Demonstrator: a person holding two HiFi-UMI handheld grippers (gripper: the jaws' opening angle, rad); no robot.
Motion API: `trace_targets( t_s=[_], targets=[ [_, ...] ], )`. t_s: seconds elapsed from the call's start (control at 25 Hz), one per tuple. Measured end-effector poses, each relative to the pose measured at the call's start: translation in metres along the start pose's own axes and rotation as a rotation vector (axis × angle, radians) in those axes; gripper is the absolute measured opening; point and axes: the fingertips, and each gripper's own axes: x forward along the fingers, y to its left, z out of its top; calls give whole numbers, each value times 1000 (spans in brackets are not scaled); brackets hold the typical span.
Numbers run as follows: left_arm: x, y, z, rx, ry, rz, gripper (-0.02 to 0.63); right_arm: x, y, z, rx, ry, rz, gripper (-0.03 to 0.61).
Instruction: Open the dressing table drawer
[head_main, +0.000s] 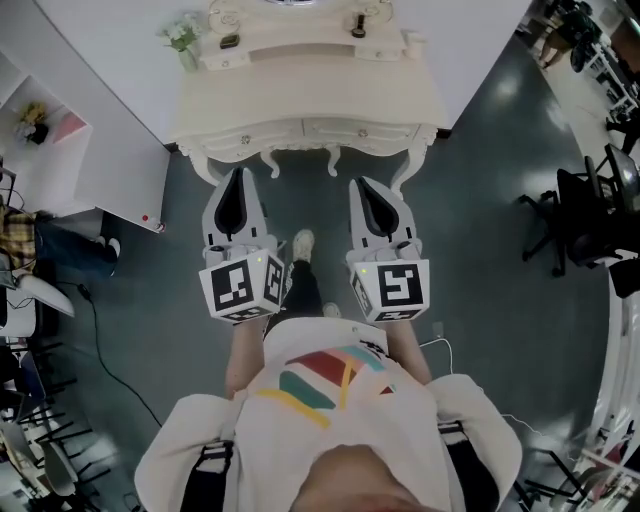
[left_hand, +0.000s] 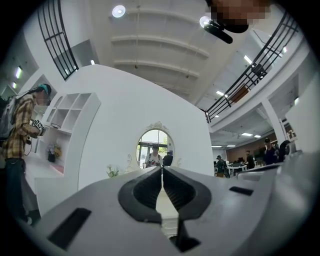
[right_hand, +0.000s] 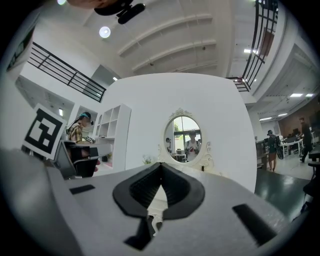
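Note:
The cream dressing table (head_main: 305, 95) stands ahead of me against a white curved wall. Its drawers (head_main: 300, 131) along the front, with small knobs, look closed. My left gripper (head_main: 238, 176) and right gripper (head_main: 362, 184) hover side by side over the floor, just short of the table's front legs, touching nothing. Both are shut with nothing between the jaws. In the left gripper view the left gripper (left_hand: 161, 169) points toward the oval mirror (left_hand: 155, 147). The right gripper (right_hand: 161, 165) also points toward the mirror (right_hand: 184, 134).
A small vase of flowers (head_main: 183, 38) and little items sit on the tabletop. A white shelf unit (head_main: 60, 130) stands at left, with a person in a plaid shirt (head_main: 15, 240) beside it. Office chairs (head_main: 590, 220) stand at right. A cable (head_main: 110, 350) lies on the floor.

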Motion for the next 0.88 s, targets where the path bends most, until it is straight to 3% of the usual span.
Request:
trace_targets(
  t_s=[0.28, 0.6, 0.88],
  targets=[
    [33, 10, -7, -5, -36, 8, 9, 27, -17, -3, -29, -33, -5, 0],
    [94, 33, -28, -13, -18, 22, 9, 91, -30, -26, -32, 24, -8, 0],
    [164, 63, -49, -36, 25, 29, 6, 166, -49, -42, 28, 67, -15, 0]
  ],
)
